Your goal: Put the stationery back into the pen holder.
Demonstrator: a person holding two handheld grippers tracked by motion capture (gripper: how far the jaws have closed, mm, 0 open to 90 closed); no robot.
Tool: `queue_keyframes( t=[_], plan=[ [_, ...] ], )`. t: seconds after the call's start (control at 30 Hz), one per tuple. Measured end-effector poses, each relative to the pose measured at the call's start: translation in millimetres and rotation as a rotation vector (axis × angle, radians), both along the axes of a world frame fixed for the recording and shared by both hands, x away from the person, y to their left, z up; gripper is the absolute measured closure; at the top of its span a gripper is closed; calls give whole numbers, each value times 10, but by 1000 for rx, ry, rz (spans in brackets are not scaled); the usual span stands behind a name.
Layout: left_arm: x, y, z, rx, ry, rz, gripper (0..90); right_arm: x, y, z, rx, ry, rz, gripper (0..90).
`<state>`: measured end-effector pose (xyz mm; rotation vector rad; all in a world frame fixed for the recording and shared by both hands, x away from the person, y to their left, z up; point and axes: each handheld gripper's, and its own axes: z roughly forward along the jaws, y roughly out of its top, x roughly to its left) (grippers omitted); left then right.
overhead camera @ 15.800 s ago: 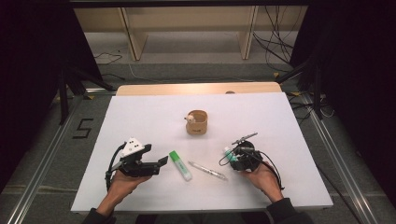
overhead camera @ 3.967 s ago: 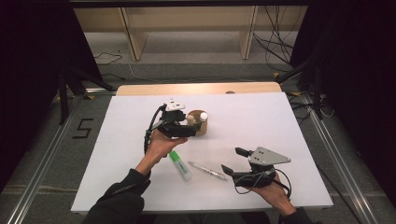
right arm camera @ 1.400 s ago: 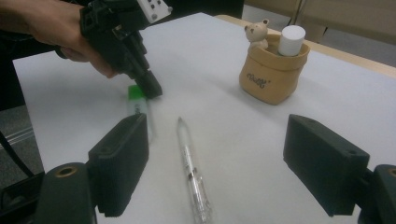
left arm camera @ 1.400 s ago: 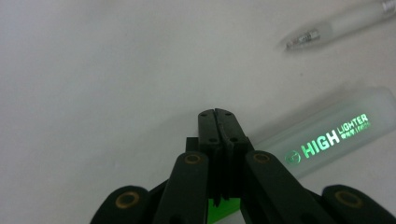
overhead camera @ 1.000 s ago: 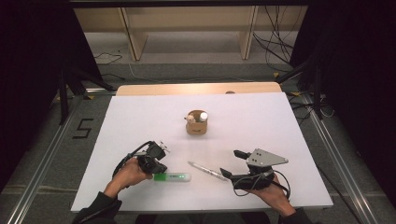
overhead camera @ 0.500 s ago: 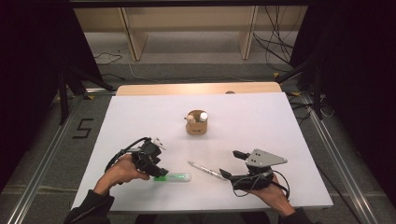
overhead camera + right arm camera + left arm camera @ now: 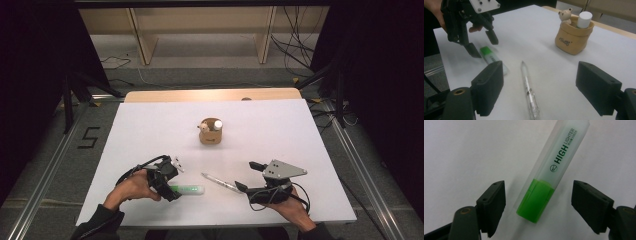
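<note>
One stick sits in the pouch [image 7: 210, 132]; highlighter [image 7: 188, 190] between the left gripper [image 7: 171, 189]'s just-opened wide jaws, pen [image 7: 220, 182] before the right gripper [image 7: 245, 176]'s wide ones, both left.

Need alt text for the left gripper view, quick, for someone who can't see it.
A green highlighter lies on the white table, its green end between the open left gripper, whose black jaws stand clear on either side. Its frosted cap reads "HIGH LIGHTER".

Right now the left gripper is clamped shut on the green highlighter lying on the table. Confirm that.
Not quite: the left gripper is open, its jaws standing apart on either side of the green highlighter without touching it, as the left gripper view shows. The highlighter does lie on the table.
</note>
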<state>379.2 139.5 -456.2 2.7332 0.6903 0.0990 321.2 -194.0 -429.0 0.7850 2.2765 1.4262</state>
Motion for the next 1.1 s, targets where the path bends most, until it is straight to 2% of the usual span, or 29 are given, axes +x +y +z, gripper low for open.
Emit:
queue_keyframes(
  t=[0.43, 0.53, 0.7, 0.83, 0.87, 0.97, 1.1],
  plan=[
    [-6, -39, -67, 34, 9, -64, 459, 6, 9, -14, -4, 6, 3, 231],
    [2, -47, -70, 48, 6, -66, 496, 6, 10, -15, -5, 4, 3, 231],
    [3, -62, -69, 46, 4, -73, 532, 5, 12, -14, -5, 4, 4, 232],
    [-7, -59, -59, 57, 5, -106, 561, 4, 13, -14, -7, 4, 5, 232],
    [-17, -61, -63, 48, 6, -110, 575, 5, 13, -14, -7, 2, 6, 232],
    [-25, -58, -53, 60, 1, -151, 621, 6, 13, -15, -7, 3, 6, 231],
    [-40, -62, -55, 52, 0, -160, 655, 2, 17, -15, -8, 4, 7, 231]
  ],
)
